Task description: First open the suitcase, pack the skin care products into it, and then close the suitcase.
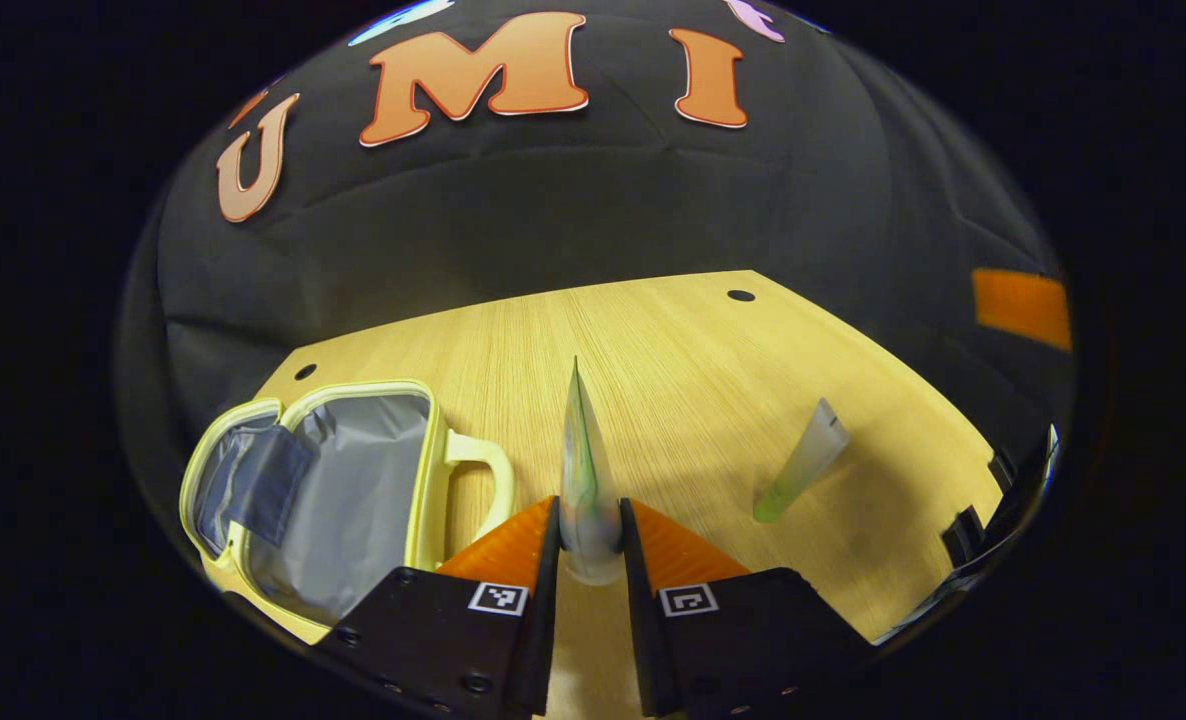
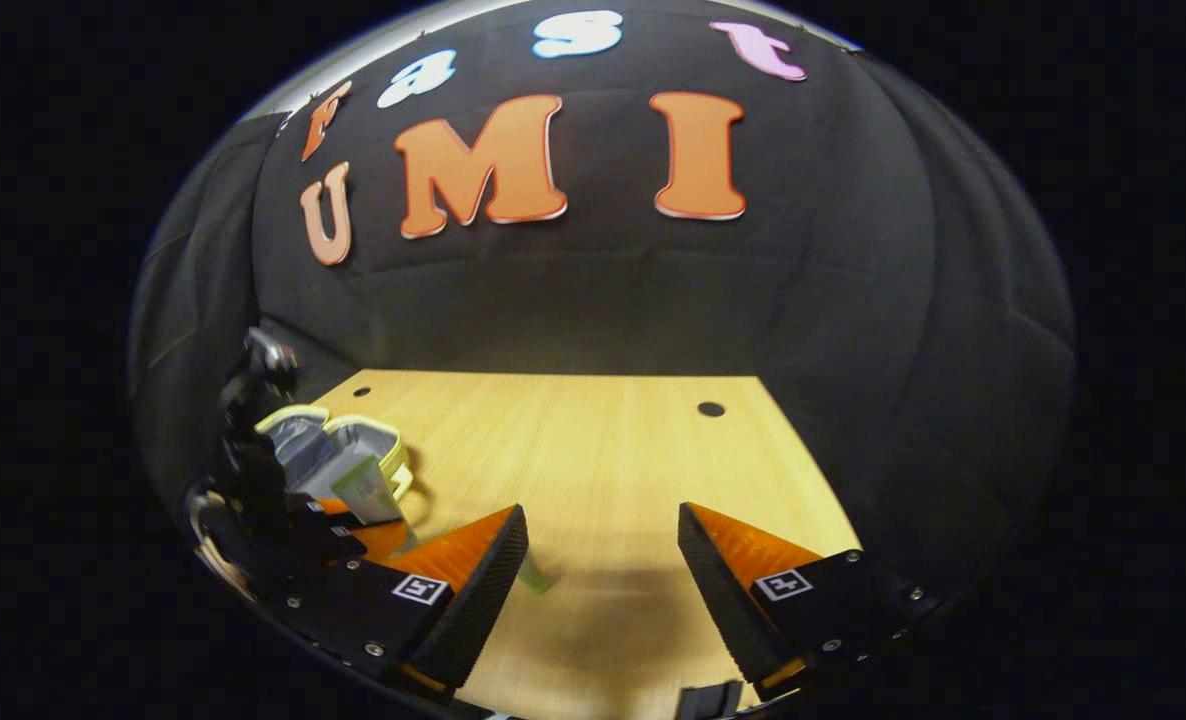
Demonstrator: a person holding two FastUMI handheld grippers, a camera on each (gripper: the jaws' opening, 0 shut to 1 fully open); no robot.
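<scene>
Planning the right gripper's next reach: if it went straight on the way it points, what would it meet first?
The right gripper, open, seems to have only bare table ahead, then the booth wall; depth is unclear.

Wood table (image 1: 653, 340) is carrying my workload: open yellow-rimmed suitcase (image 1: 343, 490) is lying at its left, grey lining facing up. One tube (image 1: 803, 460) is lying flat to the right, well apart from it. Two small holes are showing near the far edge.

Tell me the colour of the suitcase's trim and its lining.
The suitcase has pale yellow trim and handle, with grey lining inside. It shows best in the left gripper view.
</scene>
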